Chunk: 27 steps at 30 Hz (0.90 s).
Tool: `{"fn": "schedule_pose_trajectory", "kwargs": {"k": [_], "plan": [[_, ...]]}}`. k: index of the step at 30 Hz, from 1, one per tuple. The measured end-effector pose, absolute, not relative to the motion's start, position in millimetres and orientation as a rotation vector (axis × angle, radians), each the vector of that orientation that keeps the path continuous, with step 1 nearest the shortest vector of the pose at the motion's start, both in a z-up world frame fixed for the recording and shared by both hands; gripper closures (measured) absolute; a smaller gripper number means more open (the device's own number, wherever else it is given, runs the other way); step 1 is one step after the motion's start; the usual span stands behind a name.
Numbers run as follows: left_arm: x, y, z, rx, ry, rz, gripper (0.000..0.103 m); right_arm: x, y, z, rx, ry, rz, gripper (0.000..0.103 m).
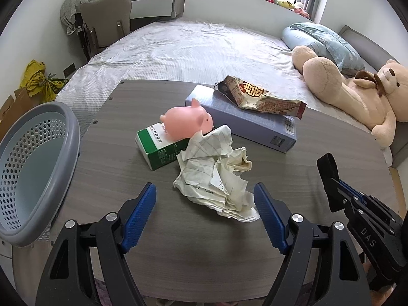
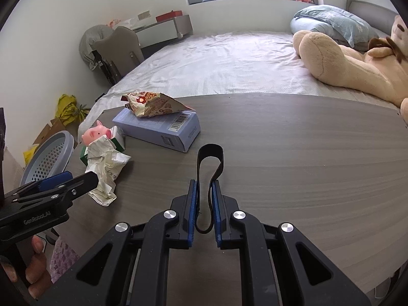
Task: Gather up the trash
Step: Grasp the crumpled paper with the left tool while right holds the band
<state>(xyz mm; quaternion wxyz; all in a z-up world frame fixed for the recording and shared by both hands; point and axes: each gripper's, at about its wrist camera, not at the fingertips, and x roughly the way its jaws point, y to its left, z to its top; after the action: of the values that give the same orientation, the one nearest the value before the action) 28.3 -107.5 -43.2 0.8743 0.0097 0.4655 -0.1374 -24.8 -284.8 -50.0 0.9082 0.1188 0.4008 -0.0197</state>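
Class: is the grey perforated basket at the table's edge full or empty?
Empty, as far as visible: the basket shows only bare perforated wall and floor, though its lower part is cut off.

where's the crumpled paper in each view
Left wrist: crumpled paper sits centre, just beyond the open left gripper.
Right wrist: crumpled paper lies at the left, past the left gripper's tip.
Shared landmark: the pink pig toy just behind it.
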Motion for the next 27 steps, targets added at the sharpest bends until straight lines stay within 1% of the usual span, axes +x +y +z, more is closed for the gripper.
{"fn": "schedule_pose_trajectory", "kwargs": {"k": [11,12,13,14,16,19,27], "plan": [[45.6,-125.1,-62.1,0.03,0.987,-0.247,0.028,-33.4,-299.5,-51.8,0.287,0.818,-0.046,0.091],[46.3,-125.5,-63.8,0.032,0.992,-0.246,0.032,-34.3,-300.0,-51.8,0.289,0.817,-0.047,0.091],[46.4,-126.2,-65.3,0.037,0.999,-0.248,0.043,-34.4,-300.6,-52.1,0.291,0.817,-0.046,0.091],[46.0,-127.5,-67.2,0.046,1.011,-0.256,0.049,-34.5,-300.8,-52.3,0.292,0.818,-0.047,0.091],[43.1,-127.5,-67.7,0.053,1.014,-0.262,0.055,-34.8,-301.6,-52.4,0.294,0.819,-0.046,0.091],[36.7,-127.0,-66.2,0.046,1.019,-0.285,0.058,-35.6,-301.1,-52.6,0.296,0.818,-0.046,0.091],[7.2,-116.6,-49.9,0.057,0.984,-0.314,0.059,-39.7,-296.2,-51.5,0.298,0.819,-0.04,0.091]]}}
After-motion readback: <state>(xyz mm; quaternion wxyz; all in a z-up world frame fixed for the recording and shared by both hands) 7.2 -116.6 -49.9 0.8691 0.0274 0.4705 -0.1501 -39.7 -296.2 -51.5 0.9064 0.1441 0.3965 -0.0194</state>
